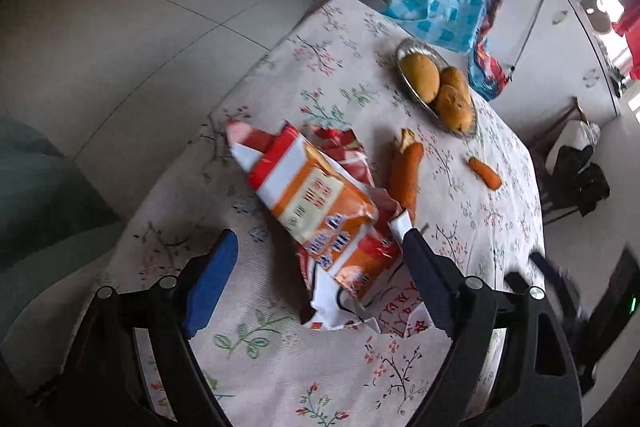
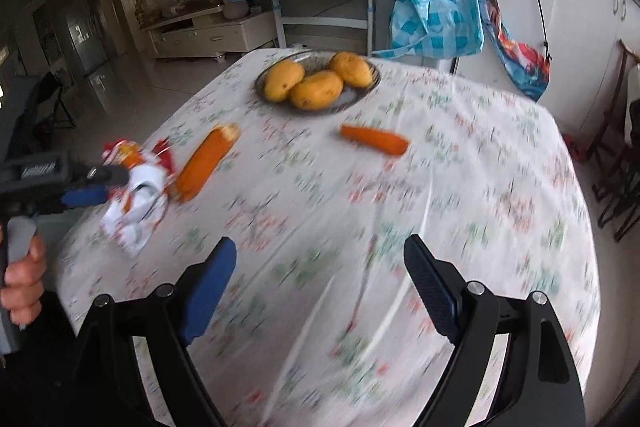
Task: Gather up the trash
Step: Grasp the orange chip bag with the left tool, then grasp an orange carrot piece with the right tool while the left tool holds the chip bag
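- Hovering over the counter (image 1: 280, 367) in the left wrist view, the left tool (image 1: 316, 259) has its jaws spread wide, and the torn orange-and-white snack wrapper (image 1: 320, 203) lies between the fingertips at centre frame; neither pad seems to press on it.
- Just right of the wrapper lies a corn cob (image 1: 406, 175), a carrot piece (image 1: 485, 171) further right, and a plate of mangoes (image 1: 438, 87) toward the upper right.
- Over in the right wrist view, much blurred, the right tool (image 2: 320, 259) is wide and empty above bare cloth at lower centre.
- That same wrapper (image 2: 140, 183) sits at mid-left, under the left tool (image 2: 96, 183).
- Trash is still on the counter; I judge the next move needs a firm closing on the wrapper.
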The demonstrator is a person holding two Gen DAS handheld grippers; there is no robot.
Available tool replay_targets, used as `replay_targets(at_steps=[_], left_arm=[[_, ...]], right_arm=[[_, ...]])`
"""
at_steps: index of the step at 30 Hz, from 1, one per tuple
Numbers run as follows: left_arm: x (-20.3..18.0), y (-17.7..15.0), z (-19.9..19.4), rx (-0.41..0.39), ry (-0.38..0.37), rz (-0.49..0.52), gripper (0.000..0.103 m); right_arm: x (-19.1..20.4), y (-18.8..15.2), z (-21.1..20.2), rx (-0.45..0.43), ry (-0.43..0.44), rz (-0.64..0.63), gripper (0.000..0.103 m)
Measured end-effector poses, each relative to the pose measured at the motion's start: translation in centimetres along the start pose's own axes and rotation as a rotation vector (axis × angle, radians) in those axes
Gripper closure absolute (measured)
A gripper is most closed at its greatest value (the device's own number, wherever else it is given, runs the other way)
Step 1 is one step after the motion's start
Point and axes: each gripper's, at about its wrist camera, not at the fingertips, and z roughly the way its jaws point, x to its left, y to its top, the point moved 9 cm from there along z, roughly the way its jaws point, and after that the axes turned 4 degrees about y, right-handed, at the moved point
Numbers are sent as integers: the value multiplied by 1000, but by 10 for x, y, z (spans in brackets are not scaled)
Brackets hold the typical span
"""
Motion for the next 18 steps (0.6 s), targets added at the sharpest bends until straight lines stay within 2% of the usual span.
replay_targets(at_steps=[10, 18], left_arm=[[-3, 3, 2, 4, -6, 1, 21], [-10, 11, 10, 4, 19, 19, 18]], right_arm=[[-35, 43, 47, -11, -9, -29, 21], [-38, 54, 66, 10, 41, -22, 22]])
